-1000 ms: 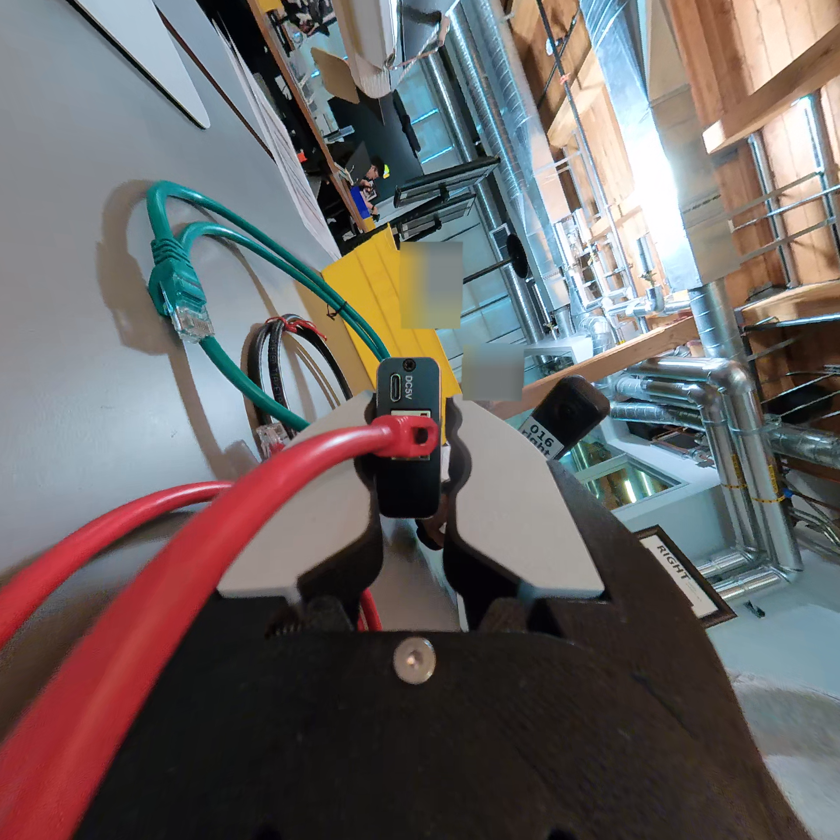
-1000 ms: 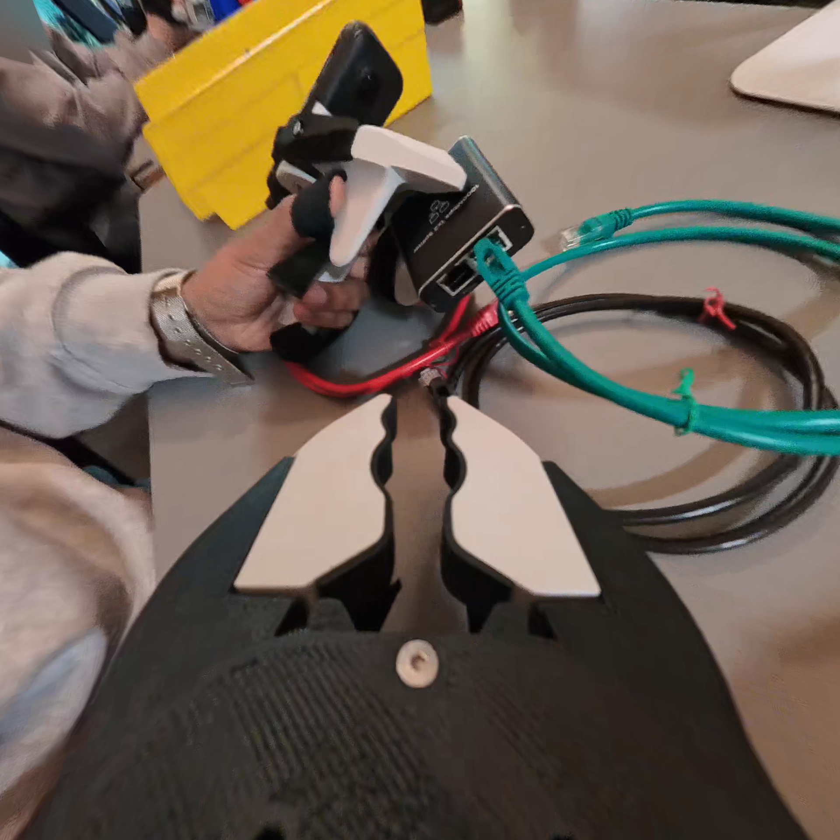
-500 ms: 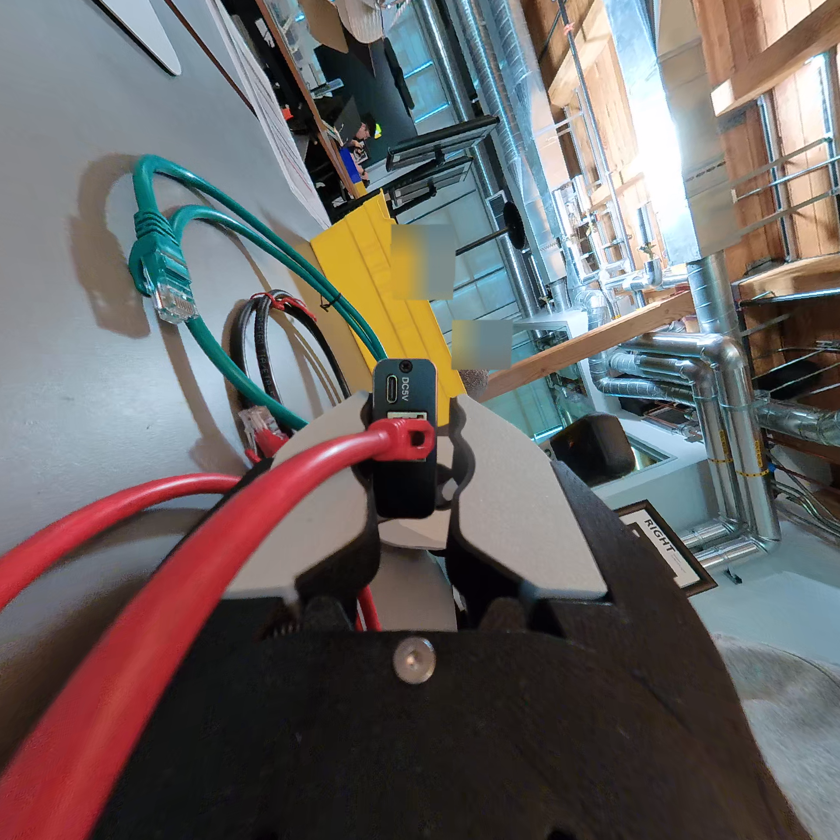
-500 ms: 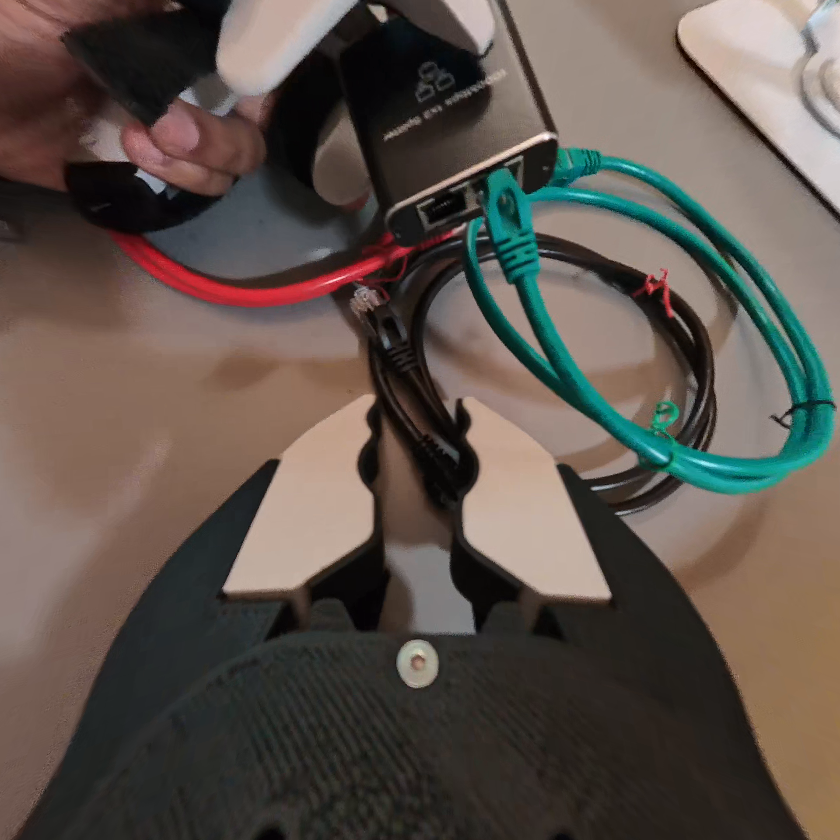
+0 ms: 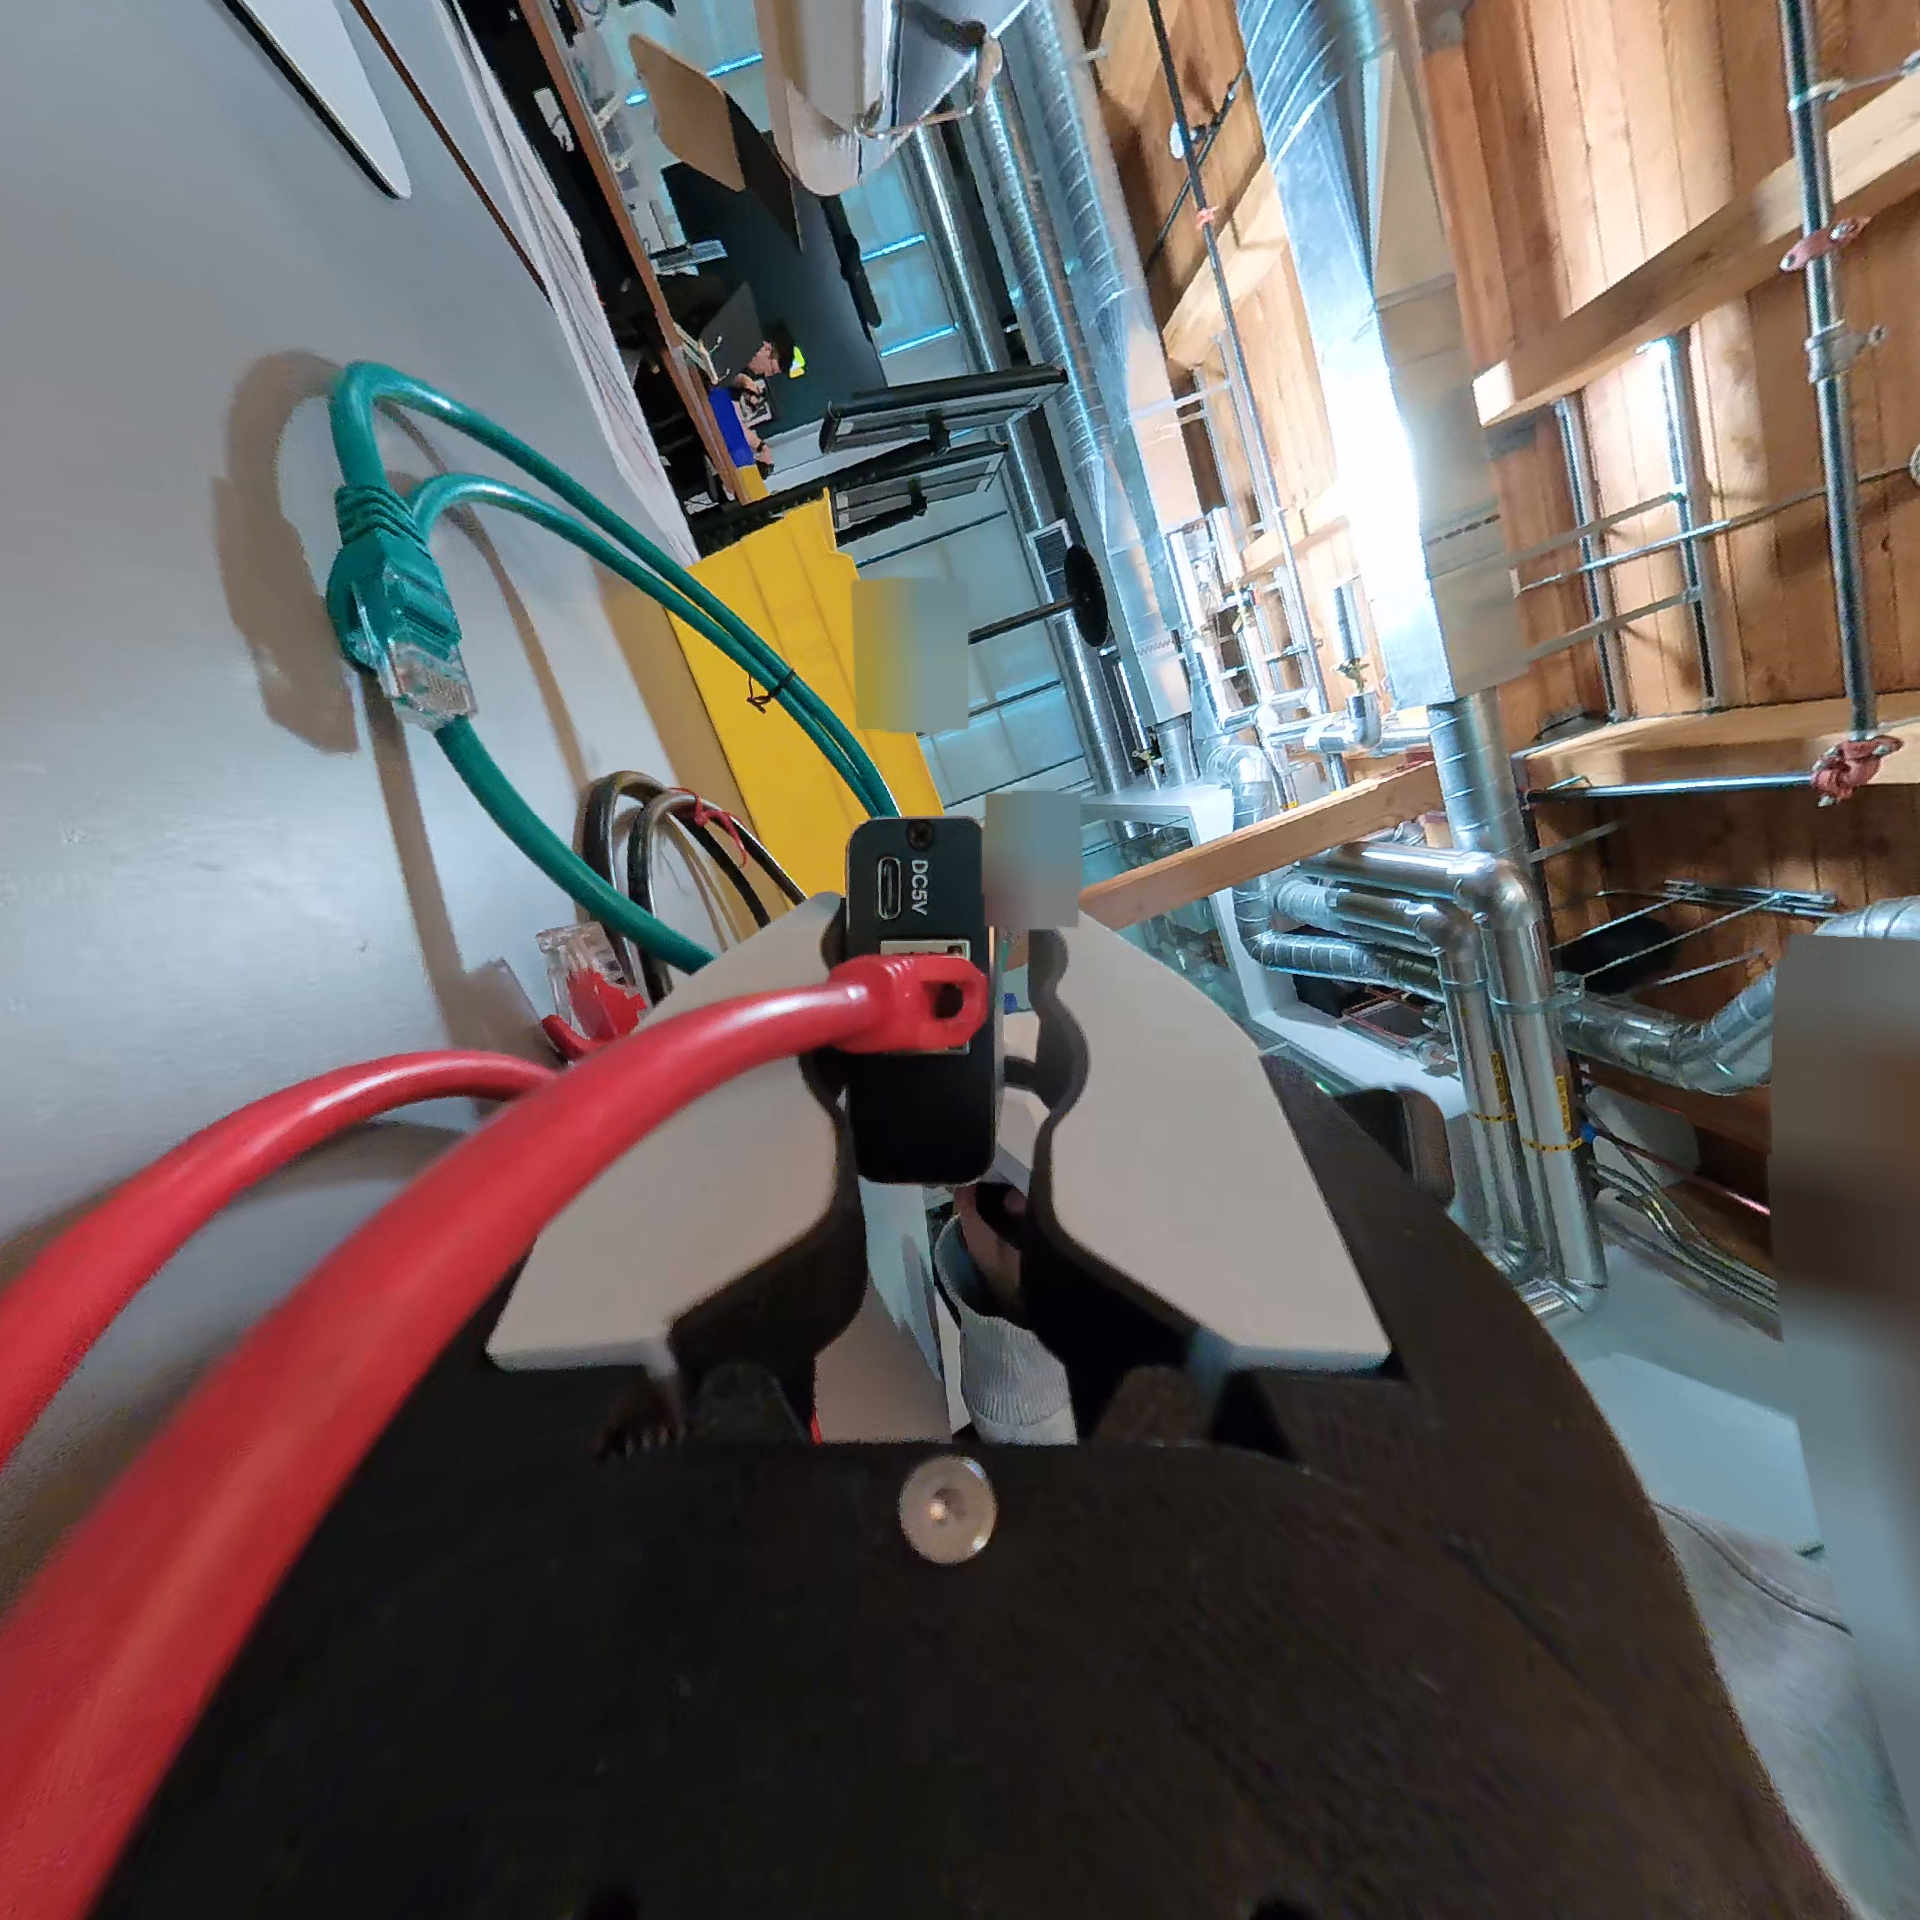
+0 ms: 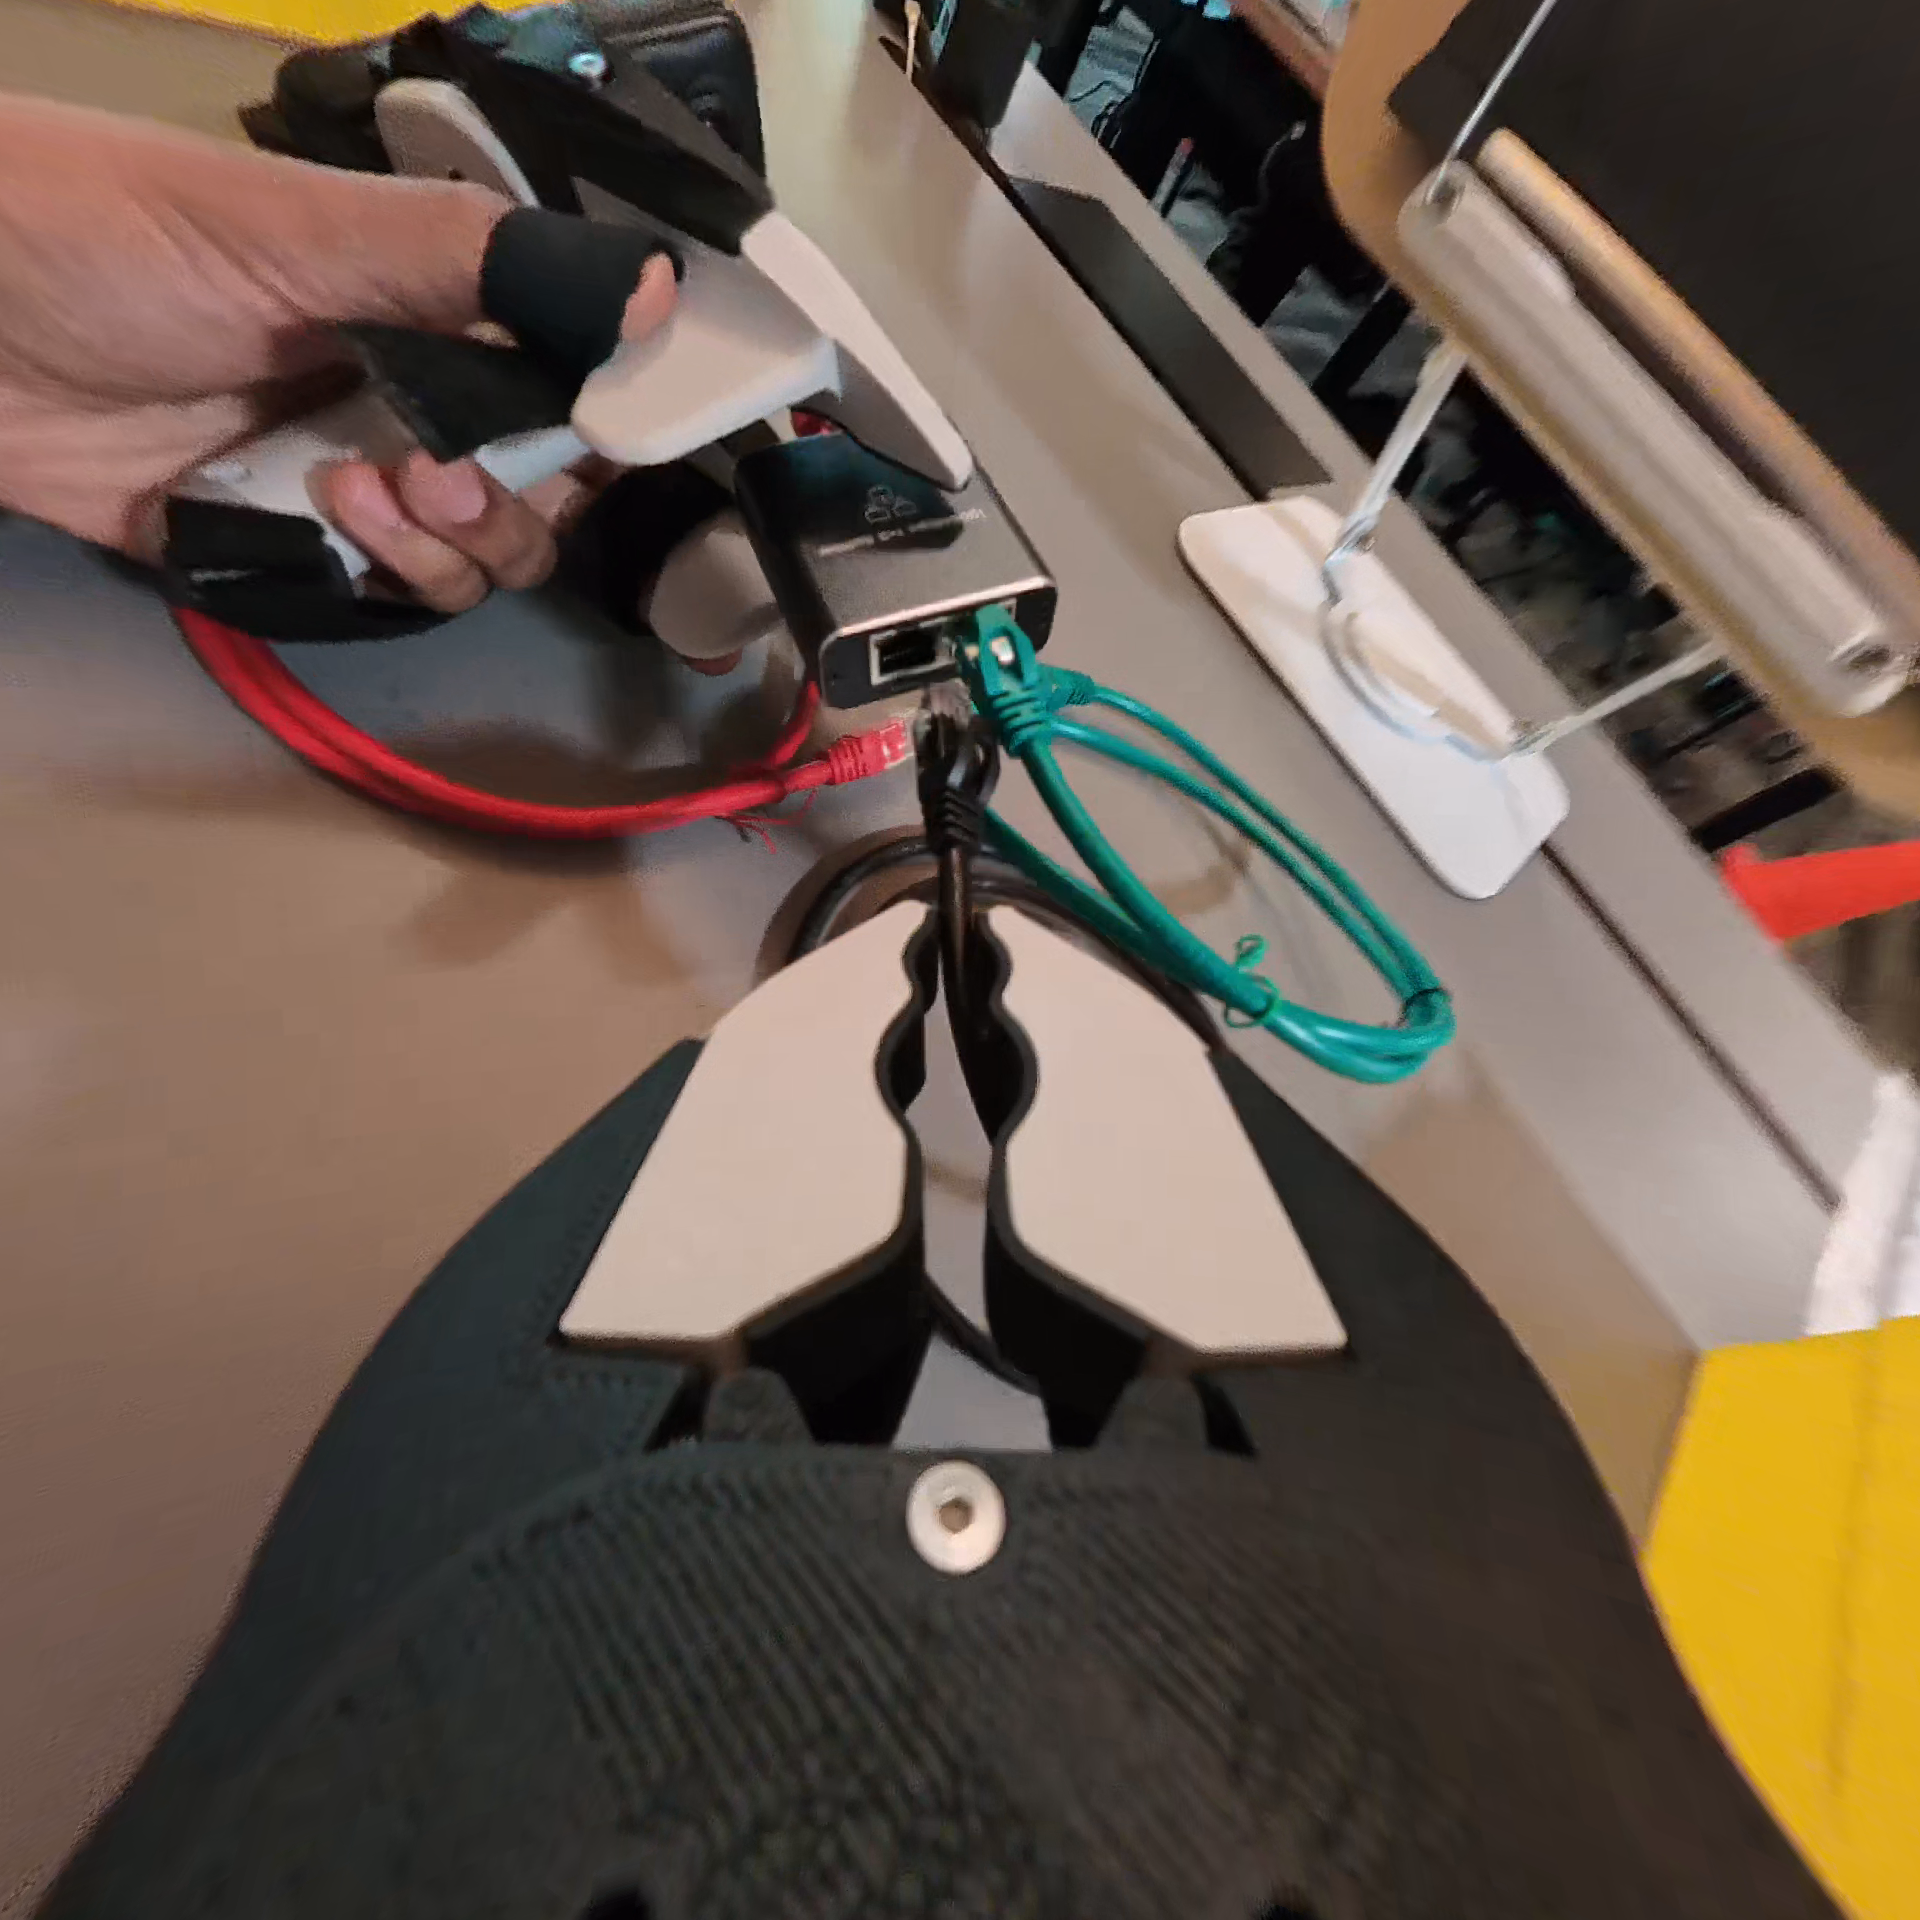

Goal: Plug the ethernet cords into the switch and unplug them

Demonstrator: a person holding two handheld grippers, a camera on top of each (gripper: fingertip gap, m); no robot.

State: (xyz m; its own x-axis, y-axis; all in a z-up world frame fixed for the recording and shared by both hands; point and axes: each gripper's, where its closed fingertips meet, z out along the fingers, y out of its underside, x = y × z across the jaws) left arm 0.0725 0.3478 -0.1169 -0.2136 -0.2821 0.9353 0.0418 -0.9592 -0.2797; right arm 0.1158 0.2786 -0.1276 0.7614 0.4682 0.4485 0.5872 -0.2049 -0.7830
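My left gripper [image 5: 935, 935] is shut on the small dark switch [image 5: 916, 1039], held off the table. A red cord [image 5: 665, 1049] is plugged into the switch end facing the left wrist camera. In the right wrist view the switch [image 6: 894, 561] shows its other end, with a green cord's plug [image 6: 1003, 675] in one port and an empty port beside it. My right gripper [image 6: 956, 925] is shut on the black cord [image 6: 956, 935], whose plug [image 6: 948, 758] sits just below the switch's ports. A loose red plug [image 6: 868, 753] lies on the table.
A second loose green plug [image 5: 410, 644] rests on the grey table [image 5: 156, 623]. A white monitor stand [image 6: 1371, 686] is at the right. A yellow bin [image 5: 790, 665] is behind the cords. A person's hand [image 6: 260, 343] holds the left gripper.
My right gripper closed on the black cord and lifted its plug toward the switch's ports. The left gripper has kept hold of the switch and tilted it a little.
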